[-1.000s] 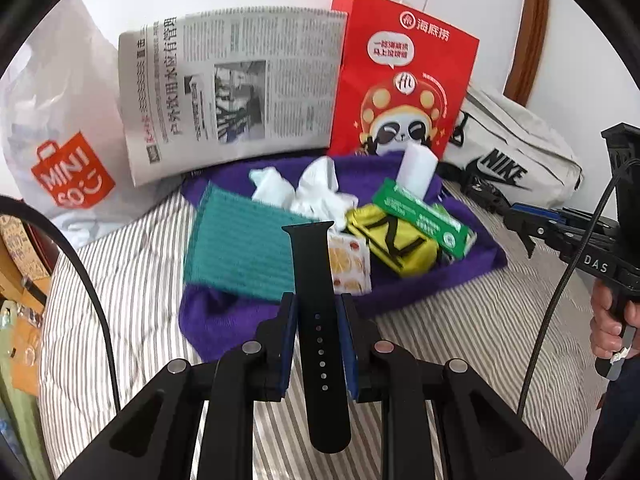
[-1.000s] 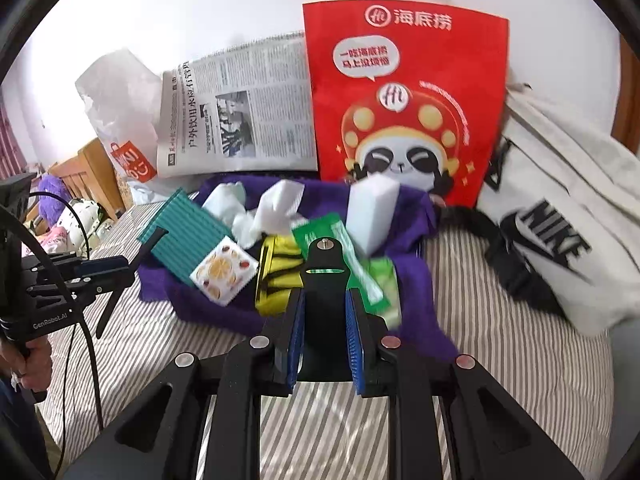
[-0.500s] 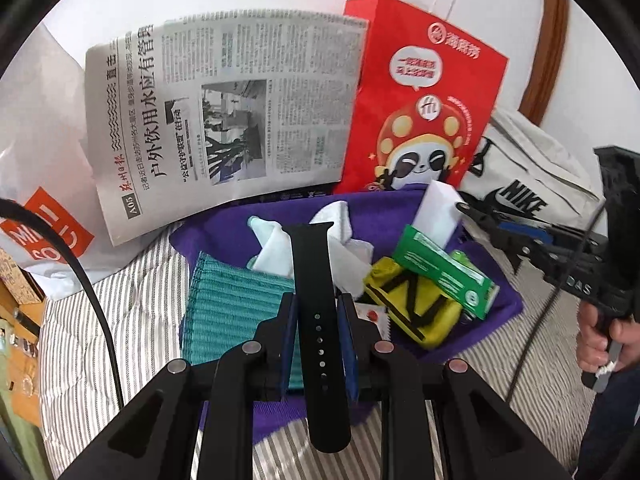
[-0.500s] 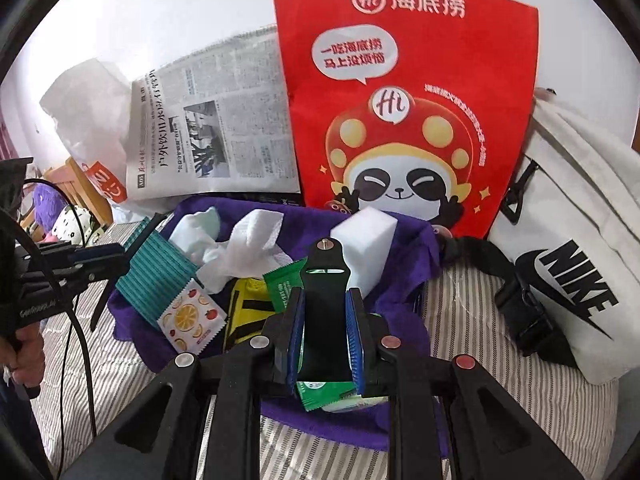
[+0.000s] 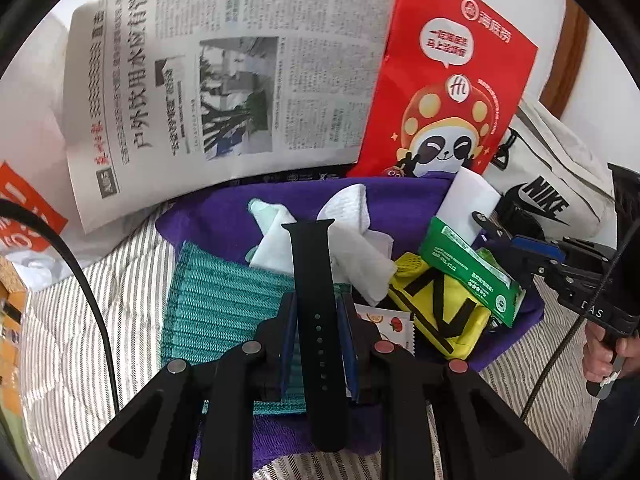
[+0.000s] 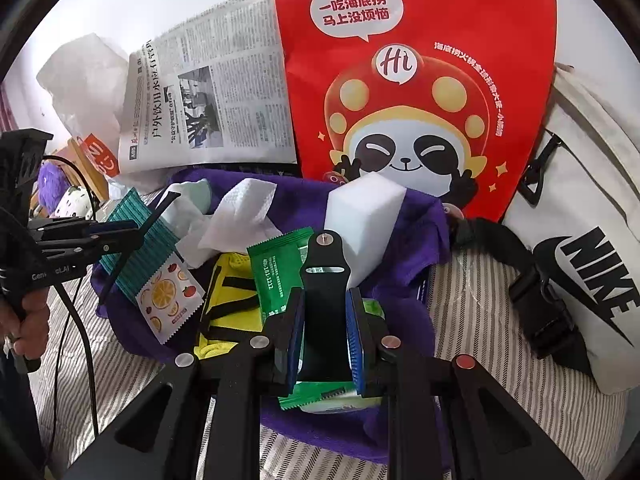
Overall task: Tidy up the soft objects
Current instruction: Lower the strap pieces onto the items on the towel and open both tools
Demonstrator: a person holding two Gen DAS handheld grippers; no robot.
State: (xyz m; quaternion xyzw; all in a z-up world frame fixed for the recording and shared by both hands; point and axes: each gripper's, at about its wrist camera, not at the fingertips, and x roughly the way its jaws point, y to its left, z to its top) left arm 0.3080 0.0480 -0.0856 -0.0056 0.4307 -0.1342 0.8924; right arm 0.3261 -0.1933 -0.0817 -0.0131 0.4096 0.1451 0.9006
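Note:
My left gripper is shut on a long black watch strap with holes, held above a teal knitted cloth. My right gripper is shut on a short black strap piece with a buckle slot, held above a green wipes packet. Both hover over a purple towel that carries white tissues, a white sponge block, a yellow pouch with black straps and a fruit-print sachet.
A newspaper, a red panda paper bag, a white Nike bag and a white Miniso plastic bag stand behind and beside the towel. Everything lies on a striped bedcover.
Both grippers have moved forward and closer over the purple towel, each still holding its strap piece. The pile now fills more of both views.

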